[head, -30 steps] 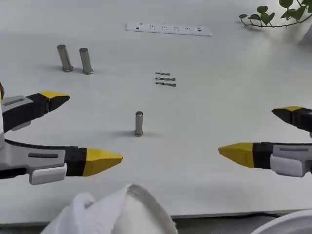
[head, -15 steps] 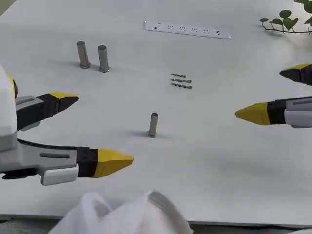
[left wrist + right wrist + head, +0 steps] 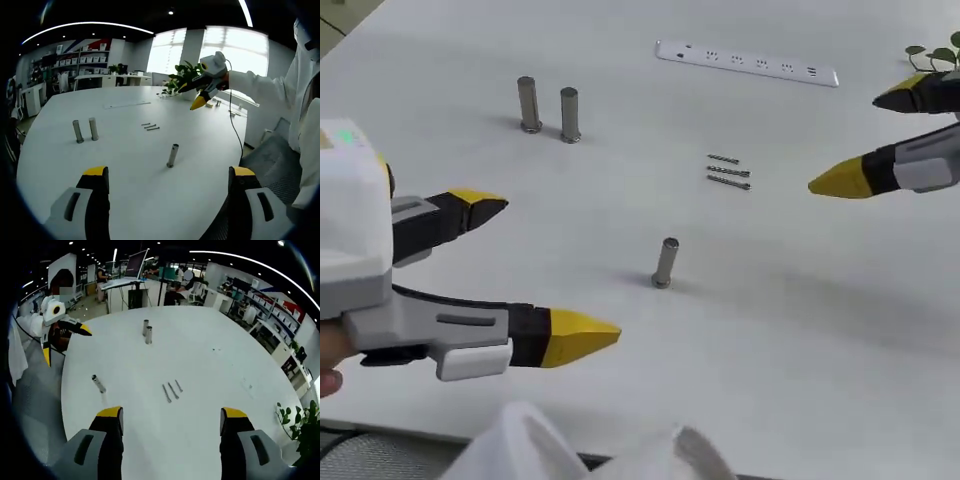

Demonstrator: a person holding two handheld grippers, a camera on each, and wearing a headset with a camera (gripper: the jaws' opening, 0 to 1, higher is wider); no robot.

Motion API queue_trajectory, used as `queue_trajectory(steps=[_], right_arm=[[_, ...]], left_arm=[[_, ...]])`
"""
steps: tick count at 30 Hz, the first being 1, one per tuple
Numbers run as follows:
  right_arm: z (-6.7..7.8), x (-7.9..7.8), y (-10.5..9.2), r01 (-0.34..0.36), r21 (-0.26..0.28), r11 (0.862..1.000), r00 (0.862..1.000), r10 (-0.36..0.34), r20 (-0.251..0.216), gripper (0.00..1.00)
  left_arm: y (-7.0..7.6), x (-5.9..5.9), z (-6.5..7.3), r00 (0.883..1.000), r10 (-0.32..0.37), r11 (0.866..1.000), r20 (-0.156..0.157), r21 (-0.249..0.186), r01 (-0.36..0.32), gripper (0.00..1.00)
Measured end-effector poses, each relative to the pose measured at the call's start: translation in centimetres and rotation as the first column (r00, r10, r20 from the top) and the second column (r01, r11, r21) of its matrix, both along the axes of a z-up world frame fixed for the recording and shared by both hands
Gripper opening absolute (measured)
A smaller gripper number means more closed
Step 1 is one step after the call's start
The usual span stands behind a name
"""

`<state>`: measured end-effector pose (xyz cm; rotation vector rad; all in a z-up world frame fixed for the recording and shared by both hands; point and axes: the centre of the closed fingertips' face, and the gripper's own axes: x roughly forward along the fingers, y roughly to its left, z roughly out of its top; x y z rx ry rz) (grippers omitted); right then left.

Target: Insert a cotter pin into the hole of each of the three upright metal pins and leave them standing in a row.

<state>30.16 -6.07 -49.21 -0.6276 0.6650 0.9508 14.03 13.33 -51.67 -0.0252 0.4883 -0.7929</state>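
I am holding my left gripper (image 3: 560, 268) low over the near side of the table (image 3: 820, 320), jaws spread wide and gripping nothing. It is facing the lone metal pin (image 3: 666, 262) standing upright just ahead, likely so that I can steady that pin when a cotter goes in. My right gripper (image 3: 842, 143) is hanging above the far right, jaws likewise parted and empty, pointing toward the three cotter pins (image 3: 728, 172) lying side by side mid-table, which I am judging to be my first pickup. The other two metal pins (image 3: 569, 114) are standing close together, well apart from the lone one, so no row of three is standing yet. The round white tabletop is lying mostly bare, with a power strip (image 3: 748, 63) at its far side and a plant (image 3: 935, 52) beyond. An open office with shelves, desks and bright windows is surrounding it.
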Motion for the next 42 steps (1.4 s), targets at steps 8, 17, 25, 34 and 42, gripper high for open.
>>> queue_trajectory(steps=[8, 17, 25, 34, 42], right_arm=[[-1.4, 3.2, 1.8, -0.092, -0.083, 0.992, 0.996, 0.092, -0.010, 0.70], [-3.0, 4.5, 3.9, -0.186, -0.177, 0.966, 0.982, 0.180, -0.052, 0.59], [-5.3, 5.7, 5.0, -0.263, -0.261, 0.929, 0.964, 0.245, -0.099, 0.47], [-6.8, 6.3, 5.8, -0.324, -0.294, 0.899, 0.944, 0.284, -0.168, 0.30], [-9.4, 6.2, 5.9, -0.376, -0.333, 0.865, 0.922, 0.314, -0.225, 0.18]], left_arm=[[-0.1, 0.5, 0.3, 1.000, 0.019, 1.000, -0.002, -0.021, -0.019, 0.99], [-0.6, 0.5, 0.6, 1.000, 0.016, 0.999, -0.004, -0.035, -0.016, 0.99], [-0.8, 0.2, -0.3, 1.000, 0.000, 1.000, -0.026, -0.001, 0.000, 0.99], [-1.5, 0.3, -0.3, 0.999, -0.027, 0.999, -0.019, 0.024, 0.027, 0.99], [-1.6, 0.7, 0.1, 1.000, -0.017, 1.000, -0.001, 0.016, 0.017, 0.95]])
